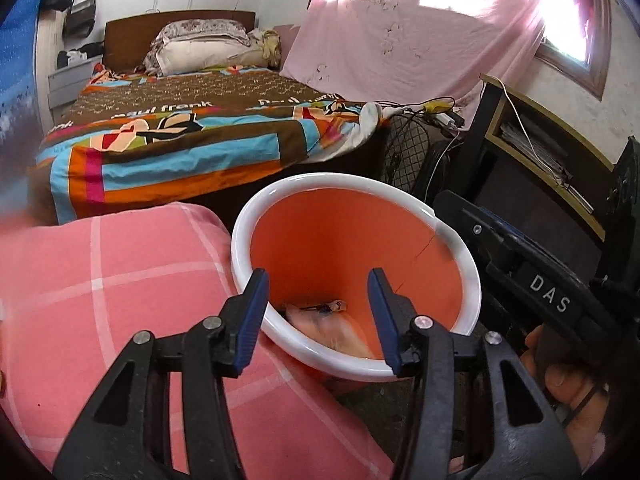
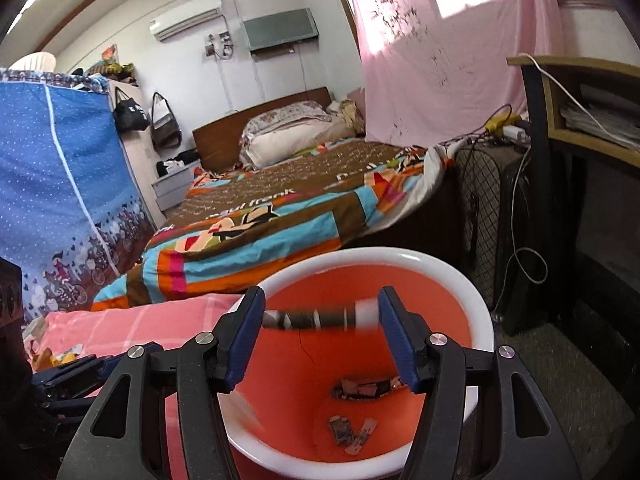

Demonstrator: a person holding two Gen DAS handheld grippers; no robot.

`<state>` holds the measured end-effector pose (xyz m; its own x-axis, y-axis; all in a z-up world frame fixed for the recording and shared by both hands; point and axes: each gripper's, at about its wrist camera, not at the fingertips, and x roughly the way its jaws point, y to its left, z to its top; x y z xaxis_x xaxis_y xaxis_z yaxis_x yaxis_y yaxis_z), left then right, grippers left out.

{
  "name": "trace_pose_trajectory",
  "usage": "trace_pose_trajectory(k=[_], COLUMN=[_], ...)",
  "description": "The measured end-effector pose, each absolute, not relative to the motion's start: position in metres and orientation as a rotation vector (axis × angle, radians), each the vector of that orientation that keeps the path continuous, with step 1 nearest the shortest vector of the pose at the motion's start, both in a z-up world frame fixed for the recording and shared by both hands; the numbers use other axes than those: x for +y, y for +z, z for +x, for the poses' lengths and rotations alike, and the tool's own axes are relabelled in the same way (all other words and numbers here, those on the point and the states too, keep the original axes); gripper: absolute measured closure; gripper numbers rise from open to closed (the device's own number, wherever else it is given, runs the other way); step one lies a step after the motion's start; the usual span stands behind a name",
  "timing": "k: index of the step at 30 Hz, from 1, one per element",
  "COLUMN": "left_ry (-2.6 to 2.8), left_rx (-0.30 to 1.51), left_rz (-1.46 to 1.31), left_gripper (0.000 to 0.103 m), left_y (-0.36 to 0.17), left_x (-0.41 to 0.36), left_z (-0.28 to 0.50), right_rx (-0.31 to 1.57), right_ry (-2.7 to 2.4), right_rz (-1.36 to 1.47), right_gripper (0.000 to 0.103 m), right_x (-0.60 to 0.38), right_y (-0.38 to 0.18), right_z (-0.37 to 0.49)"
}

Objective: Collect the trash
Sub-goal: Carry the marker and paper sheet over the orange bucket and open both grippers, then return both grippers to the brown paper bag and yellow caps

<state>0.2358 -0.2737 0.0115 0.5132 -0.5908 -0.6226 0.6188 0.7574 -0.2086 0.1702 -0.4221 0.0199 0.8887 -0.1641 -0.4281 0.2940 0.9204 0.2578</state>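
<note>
The right gripper (image 2: 322,334) has its blue-padded fingers (image 2: 400,344) spread over the mouth of an orange bin with a white rim (image 2: 476,304), and a blurred, dark-banded wrapper (image 2: 320,319) lies across the gap between them; whether the pads still touch it cannot be told. Small scraps of trash (image 2: 352,428) lie on the bin's bottom. The left gripper (image 1: 318,318) also has its fingers (image 1: 252,316) spread, with nothing between them, over the near rim of the same bin (image 1: 460,248), where a pale crumpled wrapper (image 1: 328,322) lies inside. In the left wrist view, the right gripper's black body (image 1: 536,292) beside the bin reads "DAS". A pink checked cushion (image 1: 100,300) touches the bin's left side. Behind stands a bed (image 1: 180,136) whose bright patchwork cover reads "paul frank". A desk (image 2: 580,120) with papers and cables stands at right, by a pink curtain (image 1: 400,32).
</note>
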Motion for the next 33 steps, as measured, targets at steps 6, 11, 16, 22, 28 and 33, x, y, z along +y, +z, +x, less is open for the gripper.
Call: trace_pose_trajectory(k=[6, 11, 16, 22, 28, 33], left_ry=[-0.698, -0.651, -0.586, -0.488, -0.336, -0.219], left_rx=[0.728, 0.702, 0.646, 0.512, 0.371, 0.303], left_rz=[0.024, -0.005, -0.045, -0.116, -0.167, -0.188], left_gripper=[0.049, 0.047, 0.041, 0.010, 0.000, 0.000], left_y=[0.015, 0.021, 0.033, 0.053, 0.062, 0.065], left_x=[-0.266, -0.251, -0.222, -0.176, -0.121, -0.077], left_z=[0.237, 0.238, 0.235, 0.225, 0.210, 0.199], right_rx=[0.421, 0.407, 0.343, 0.240, 0.142, 0.044], right_ry=[-0.243, -0.239, -0.205, -0.152, -0.068, 0.013], right_rz=[0.327, 0.332, 0.332, 0.287, 0.242, 0.166], right_gripper=[0.041, 0.034, 0.021, 0.000, 0.000, 0.000], right_x=[-0.424, -0.423, -0.411, -0.384, -0.349, -0.308], right_y=[0.019, 0.020, 0.029, 0.042, 0.054, 0.062], right_z=[0.171, 0.171, 0.168, 0.167, 0.166, 0.161])
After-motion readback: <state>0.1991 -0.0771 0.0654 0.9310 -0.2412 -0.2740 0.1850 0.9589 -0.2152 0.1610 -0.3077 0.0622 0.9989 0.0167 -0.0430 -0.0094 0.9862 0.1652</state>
